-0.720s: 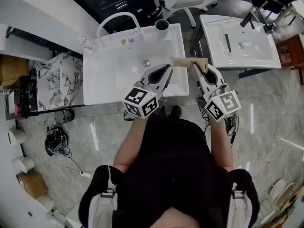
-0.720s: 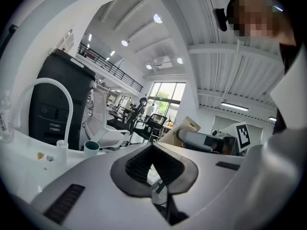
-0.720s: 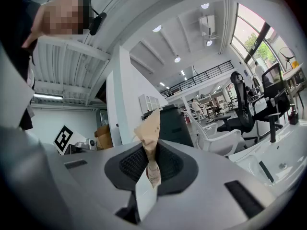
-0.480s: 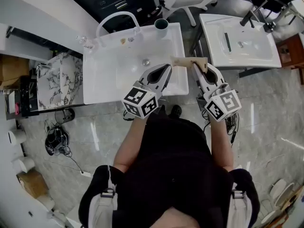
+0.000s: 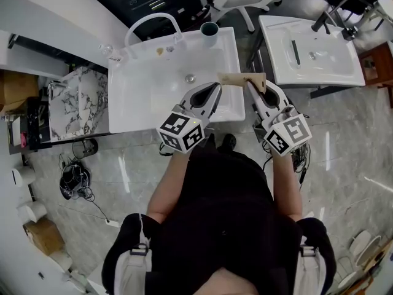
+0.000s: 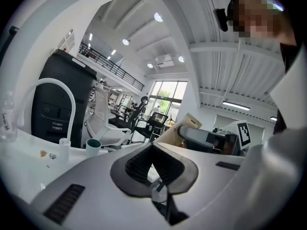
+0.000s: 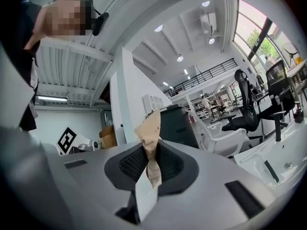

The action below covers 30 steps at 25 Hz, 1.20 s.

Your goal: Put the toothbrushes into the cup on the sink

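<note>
One tan packet [image 7: 150, 128] pinched between right gripper [image 7: 149, 161] fingers [image 7: 130, 164], sticking out past them

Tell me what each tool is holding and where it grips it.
The right tool pinches a tan paper packet partway along its length. The left tool holds nothing, jaws together.

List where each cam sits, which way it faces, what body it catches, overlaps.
Head view: on the person's head, facing steeply down at sink, cup, left claw, right claw; torso and forearms below.
Left gripper view: on the left claw, along its shut, empty jaws toward faucet and cup; dark clothing upper right.
Right gripper view: on the right claw, along jaws shut on a paper packet, toward a second sink; dark clothing left.
Shared: head and left gripper views both show the cup.
</note>
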{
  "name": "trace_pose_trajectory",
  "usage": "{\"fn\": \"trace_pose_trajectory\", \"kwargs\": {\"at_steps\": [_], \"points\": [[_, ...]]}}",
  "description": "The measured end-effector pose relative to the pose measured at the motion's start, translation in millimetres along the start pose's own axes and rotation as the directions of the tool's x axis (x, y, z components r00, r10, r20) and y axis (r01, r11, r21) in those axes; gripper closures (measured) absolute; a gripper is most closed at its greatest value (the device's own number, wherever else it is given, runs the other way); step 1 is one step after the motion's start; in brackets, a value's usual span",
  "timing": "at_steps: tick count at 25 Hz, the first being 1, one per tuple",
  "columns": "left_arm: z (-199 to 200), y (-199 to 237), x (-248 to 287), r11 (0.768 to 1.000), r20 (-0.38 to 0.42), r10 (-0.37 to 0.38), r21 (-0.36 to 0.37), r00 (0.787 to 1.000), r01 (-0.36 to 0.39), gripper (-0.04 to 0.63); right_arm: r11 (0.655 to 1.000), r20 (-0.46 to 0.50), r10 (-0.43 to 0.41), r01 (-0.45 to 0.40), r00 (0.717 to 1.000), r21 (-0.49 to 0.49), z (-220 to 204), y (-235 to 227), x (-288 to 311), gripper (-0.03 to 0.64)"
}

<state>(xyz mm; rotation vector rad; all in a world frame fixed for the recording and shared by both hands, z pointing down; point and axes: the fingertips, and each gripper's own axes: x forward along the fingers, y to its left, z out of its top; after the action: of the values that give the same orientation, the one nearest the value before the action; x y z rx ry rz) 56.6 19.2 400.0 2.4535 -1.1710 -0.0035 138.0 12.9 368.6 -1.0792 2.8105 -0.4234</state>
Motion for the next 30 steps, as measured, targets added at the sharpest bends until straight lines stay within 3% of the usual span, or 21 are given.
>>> {"fn": "trace_pose_trajectory", "kwargs": {"at_steps": [30], "points": [[33,66,19,0.999,-0.015,-0.047,-0.023,0.999,0.047,0.588,0.999,-0.027,-0.041,0.041,0.999,-0.005,8,-14,74,0.558]]}}
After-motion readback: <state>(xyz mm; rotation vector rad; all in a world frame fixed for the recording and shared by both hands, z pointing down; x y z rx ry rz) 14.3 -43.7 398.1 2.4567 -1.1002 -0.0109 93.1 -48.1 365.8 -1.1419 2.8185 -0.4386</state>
